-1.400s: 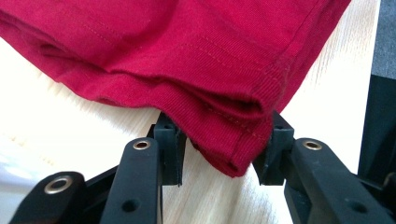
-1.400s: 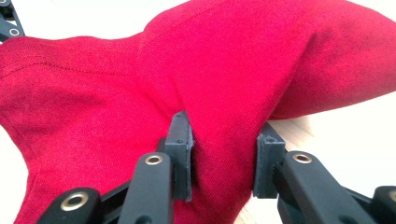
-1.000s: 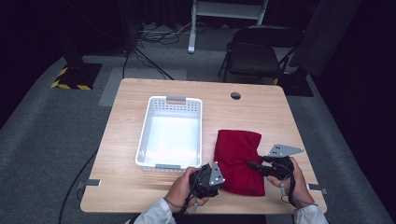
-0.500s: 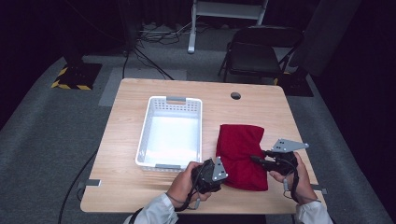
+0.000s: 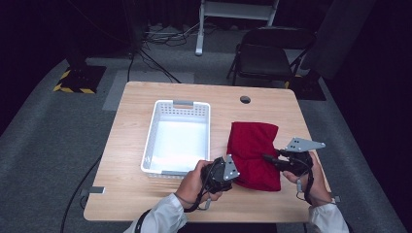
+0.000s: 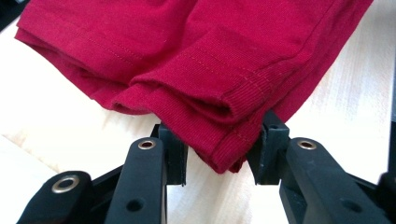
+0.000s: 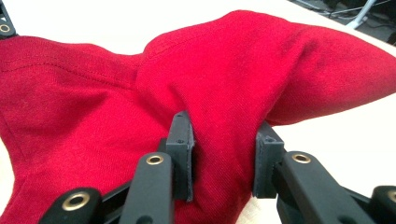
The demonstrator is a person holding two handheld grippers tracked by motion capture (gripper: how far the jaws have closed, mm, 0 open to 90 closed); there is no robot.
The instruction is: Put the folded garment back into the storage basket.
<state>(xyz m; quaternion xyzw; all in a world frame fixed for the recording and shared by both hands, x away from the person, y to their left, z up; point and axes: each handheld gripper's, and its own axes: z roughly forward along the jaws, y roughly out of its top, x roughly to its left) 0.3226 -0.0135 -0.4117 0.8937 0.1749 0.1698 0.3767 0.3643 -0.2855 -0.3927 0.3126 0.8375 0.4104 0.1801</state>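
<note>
A folded red garment [image 5: 252,141] lies on the wooden table [image 5: 131,194], right of a white basket [image 5: 177,104]. My left gripper [image 5: 238,171] grips its near left corner. In the left gripper view the ribbed hem [image 6: 210,56] sits pinched between the jaws of that gripper [image 6: 217,156]. My right gripper [image 5: 267,158] comes in from the right side. In the right gripper view a ridge of red cloth [image 7: 187,70] is bunched and squeezed in the right gripper [image 7: 224,154]. The near part of the garment is raised off the table.
The white basket has nothing in it and stands at the table's middle left. A cable hole [image 5: 245,99] is in the far part of the tabletop. A dark chair [image 5: 267,58] stands behind the table, and a cable [image 5: 77,194] runs on the floor at left.
Both hands have risen a little with the cloth in their jaws. The garment's near edge has pulled up and bunched. The basket has not moved.
</note>
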